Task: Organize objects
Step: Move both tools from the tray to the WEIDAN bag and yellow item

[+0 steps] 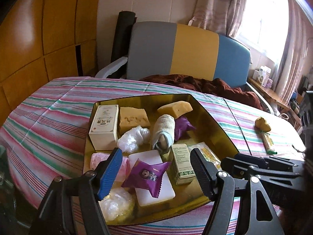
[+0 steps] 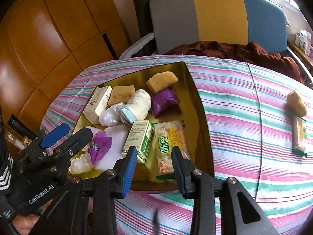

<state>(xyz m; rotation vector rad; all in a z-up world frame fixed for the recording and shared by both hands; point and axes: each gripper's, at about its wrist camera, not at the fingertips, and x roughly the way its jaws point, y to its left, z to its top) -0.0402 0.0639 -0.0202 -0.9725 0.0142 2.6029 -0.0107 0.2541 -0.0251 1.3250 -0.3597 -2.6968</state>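
A gold tray (image 1: 211, 117) (image 2: 197, 101) on the striped bedspread holds several items: a white box (image 1: 104, 126), yellow sponges (image 1: 134, 117), a rolled sock (image 1: 163, 131), purple packets (image 1: 145, 173), a green-white box (image 2: 139, 141) and a snack bag (image 2: 170, 146). My left gripper (image 1: 154, 172) is open and empty above the tray's near end; it also shows in the right wrist view (image 2: 66, 135). My right gripper (image 2: 154, 166) is open and empty above the tray's near edge, over the snack bag. A brown lump (image 2: 296, 102) and a snack bar (image 2: 299, 137) lie on the bedspread to the right.
The striped bedspread (image 2: 244, 117) covers the bed. A dark red blanket (image 1: 205, 84) lies at its far end before a grey, yellow and blue headboard (image 1: 193, 52). Orange wardrobe panels (image 1: 39, 29) stand left. A shelf with boxes (image 1: 264, 76) is at the right by the window.
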